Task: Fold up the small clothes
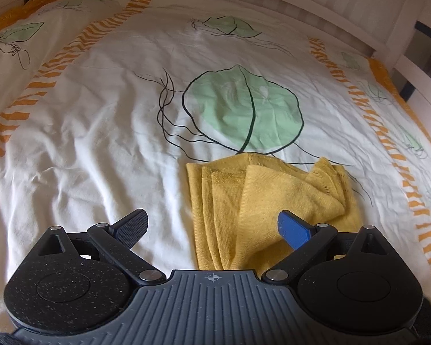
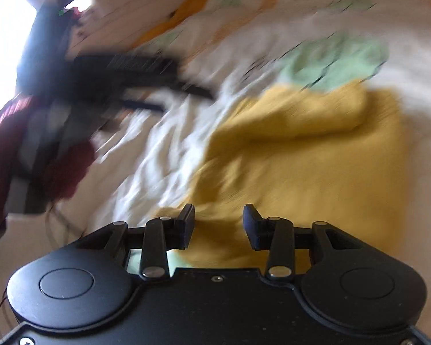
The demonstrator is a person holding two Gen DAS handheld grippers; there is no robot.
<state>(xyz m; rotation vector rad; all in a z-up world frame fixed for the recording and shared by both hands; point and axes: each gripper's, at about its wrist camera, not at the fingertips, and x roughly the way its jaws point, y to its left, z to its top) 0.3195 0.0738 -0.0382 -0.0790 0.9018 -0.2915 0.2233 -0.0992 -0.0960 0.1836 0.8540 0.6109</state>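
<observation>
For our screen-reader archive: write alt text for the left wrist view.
A folded yellow garment lies on a white bedspread printed with green leaves. The left gripper hangs over its near edge, jaws wide open, holding nothing.

Mustard-yellow garment (image 1: pixel 273 201), white leaf-print bedspread (image 1: pixel 100 132), orange stripes

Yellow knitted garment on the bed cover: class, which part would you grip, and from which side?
Grip the loose flap on top of the yellow garment, probably at its near edge. It lies raised over the flat layers, so a finger can slide under. Come from the near side with the left gripper, already open.
</observation>
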